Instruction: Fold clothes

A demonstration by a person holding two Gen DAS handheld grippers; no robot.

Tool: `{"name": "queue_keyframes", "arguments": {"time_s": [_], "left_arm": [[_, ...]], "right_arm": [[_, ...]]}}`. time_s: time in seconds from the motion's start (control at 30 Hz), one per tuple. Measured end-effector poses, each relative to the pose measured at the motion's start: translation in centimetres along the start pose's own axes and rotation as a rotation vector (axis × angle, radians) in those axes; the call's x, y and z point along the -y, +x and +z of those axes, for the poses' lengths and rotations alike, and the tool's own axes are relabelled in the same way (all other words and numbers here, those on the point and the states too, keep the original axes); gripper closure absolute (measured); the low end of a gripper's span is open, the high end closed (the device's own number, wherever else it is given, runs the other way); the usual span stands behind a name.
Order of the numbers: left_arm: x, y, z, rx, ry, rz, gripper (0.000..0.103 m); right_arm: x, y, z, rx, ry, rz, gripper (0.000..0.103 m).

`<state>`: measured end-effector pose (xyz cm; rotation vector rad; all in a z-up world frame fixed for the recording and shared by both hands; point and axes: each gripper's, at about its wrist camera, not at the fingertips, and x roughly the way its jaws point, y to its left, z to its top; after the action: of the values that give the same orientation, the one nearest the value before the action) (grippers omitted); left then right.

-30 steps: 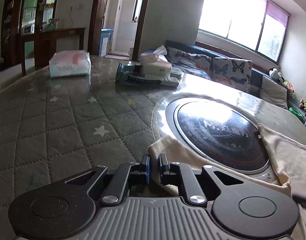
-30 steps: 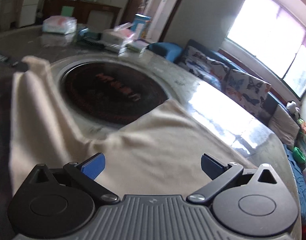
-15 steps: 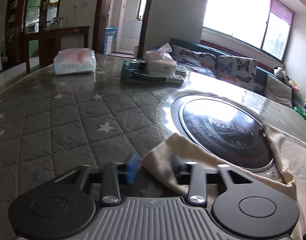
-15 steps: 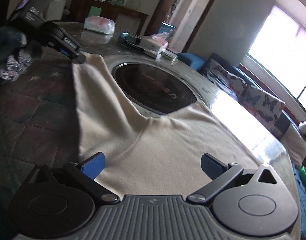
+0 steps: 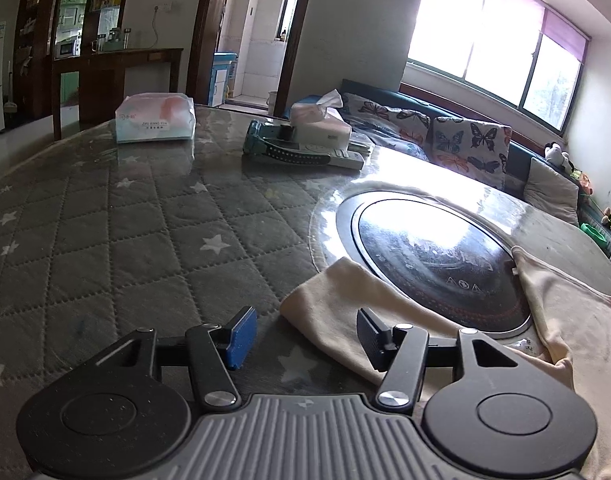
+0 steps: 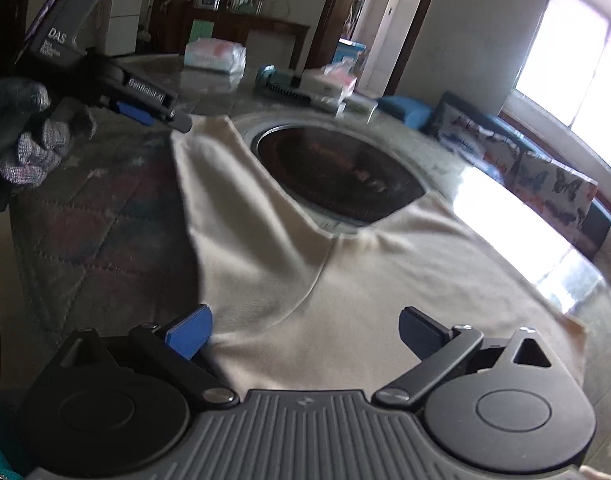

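On the near table edge, left gripper jaws are opening over the released cream garment corner; right gripper gapes empty. Smooth flat before folding.

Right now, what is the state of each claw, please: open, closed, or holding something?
Left claw: jaws opening, the cream garment lies between them, not gripped.
Right claw: open, holding nothing, above the cream garment.

I see the garment spread on the bench, overlapping the inset cooktop, tissue packs behind.
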<state>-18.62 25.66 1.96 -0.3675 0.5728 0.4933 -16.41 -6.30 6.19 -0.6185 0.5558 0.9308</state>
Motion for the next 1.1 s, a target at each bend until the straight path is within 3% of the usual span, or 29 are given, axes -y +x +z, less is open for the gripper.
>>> {"name": "queue_keyframes", "arguments": {"time_s": [0.13, 0.2, 0.3, 0.33, 0.4, 0.5, 0.7, 0.97, 1.1], "left_arm": [[0.2, 0.5, 0.1, -0.013, 0.0, -0.002, 0.049], [0.4, 0.7, 0.1, -0.012, 0.006, 0.001, 0.057], [0.6, 0.9, 0.1, -0.012, -0.005, -0.004, 0.076], [0.6, 0.9, 0.2, -0.012, -0.013, -0.008, 0.087], [0.7, 1.0, 0.3, -0.012, -0.028, -0.015, 0.092], [1.7, -0.4, 0.6, 0.04, -0.016, -0.063, 0.094], [6.7, -4.3, 1.2, 0.137, 0.093, -0.265, 0.095], [14.9, -6.5, -2.2, 0.092, 0.275, -0.547, 0.095], [18.7, -5.5, -5.8, 0.009, 0.401, -0.569, 0.094]], "right_arm": [[0.6, -0.5, 0.1, 0.009, 0.044, 0.009, 0.006], [0.9, -0.7, 0.2, 0.016, 0.063, 0.011, 0.008], [1.7, -0.8, 0.3, 0.016, 0.119, 0.038, 0.014], [2.0, -0.8, 0.3, 0.017, 0.138, 0.047, 0.019], [2.5, -0.8, 0.4, 0.017, 0.175, 0.065, 0.025], [3.3, -1.0, 0.3, 0.022, 0.226, 0.085, 0.031], [7.0, -2.2, -0.1, 0.058, 0.392, 0.11, 0.036], [12.0, -4.3, -1.6, 0.116, 0.576, 0.09, 0.04], [13.7, -4.1, -3.1, 0.113, 0.672, 0.114, 0.047]]}}
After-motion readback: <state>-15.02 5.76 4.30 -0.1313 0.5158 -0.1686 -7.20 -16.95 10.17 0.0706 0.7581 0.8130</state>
